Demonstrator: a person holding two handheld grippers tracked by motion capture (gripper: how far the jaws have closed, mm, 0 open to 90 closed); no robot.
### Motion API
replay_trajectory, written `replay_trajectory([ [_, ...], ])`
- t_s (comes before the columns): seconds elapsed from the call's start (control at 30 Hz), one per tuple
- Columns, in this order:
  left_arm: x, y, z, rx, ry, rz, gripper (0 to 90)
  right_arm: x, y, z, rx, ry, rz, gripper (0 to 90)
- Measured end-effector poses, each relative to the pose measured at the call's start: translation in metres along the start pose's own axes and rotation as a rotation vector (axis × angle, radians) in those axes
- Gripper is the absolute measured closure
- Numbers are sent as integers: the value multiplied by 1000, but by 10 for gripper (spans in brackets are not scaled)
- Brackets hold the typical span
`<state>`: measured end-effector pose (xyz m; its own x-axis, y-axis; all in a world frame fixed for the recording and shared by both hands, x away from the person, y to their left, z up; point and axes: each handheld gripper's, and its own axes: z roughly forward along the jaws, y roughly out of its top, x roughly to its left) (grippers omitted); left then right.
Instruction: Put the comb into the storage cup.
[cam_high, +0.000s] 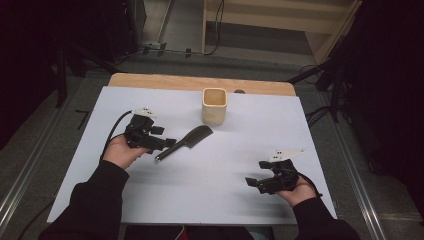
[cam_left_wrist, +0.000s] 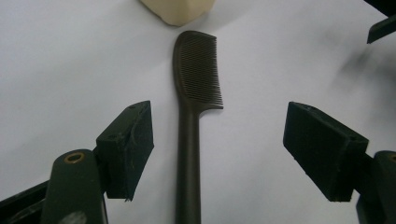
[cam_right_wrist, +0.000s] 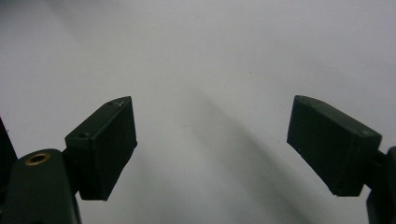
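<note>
A dark comb (cam_high: 186, 141) lies flat on the white sheet, its toothed head toward the cream square cup (cam_high: 214, 105). My left gripper (cam_high: 165, 145) is open at the comb's handle end. In the left gripper view the comb (cam_left_wrist: 190, 116) runs straight up between the wide-apart jaws of the left gripper (cam_left_wrist: 229, 142), touching neither pad, with the cup (cam_left_wrist: 180, 10) just beyond its head. My right gripper (cam_high: 254, 183) is open over bare sheet near the front right; in the right gripper view the right gripper (cam_right_wrist: 212, 140) has nothing between its jaws.
The white sheet (cam_high: 250, 150) covers a wooden table (cam_high: 150, 80) whose far edge shows behind the cup. Cables and dark stands lie on the floor beyond. The other gripper's tip (cam_left_wrist: 382, 28) shows at the top right of the left gripper view.
</note>
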<state>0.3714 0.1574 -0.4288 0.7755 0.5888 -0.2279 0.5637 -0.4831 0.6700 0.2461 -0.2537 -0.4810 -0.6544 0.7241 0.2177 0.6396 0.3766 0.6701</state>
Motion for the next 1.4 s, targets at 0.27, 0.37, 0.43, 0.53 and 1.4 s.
replay_trajectory([
  [0.27,4,3,8,0,-12,-20,249,0,0,0,0,0,-2,140],
  [0.37,6,1,11,6,-7,-33,249,0,0,0,-1,0,0,140],
  [0.43,7,0,12,6,-5,-31,248,0,0,0,0,0,-2,140],
  [0.53,7,-1,14,6,-8,-18,248,0,0,0,0,2,-4,140],
  [1.4,9,-18,32,64,14,-3,262,0,0,0,1,4,-7,140],
])
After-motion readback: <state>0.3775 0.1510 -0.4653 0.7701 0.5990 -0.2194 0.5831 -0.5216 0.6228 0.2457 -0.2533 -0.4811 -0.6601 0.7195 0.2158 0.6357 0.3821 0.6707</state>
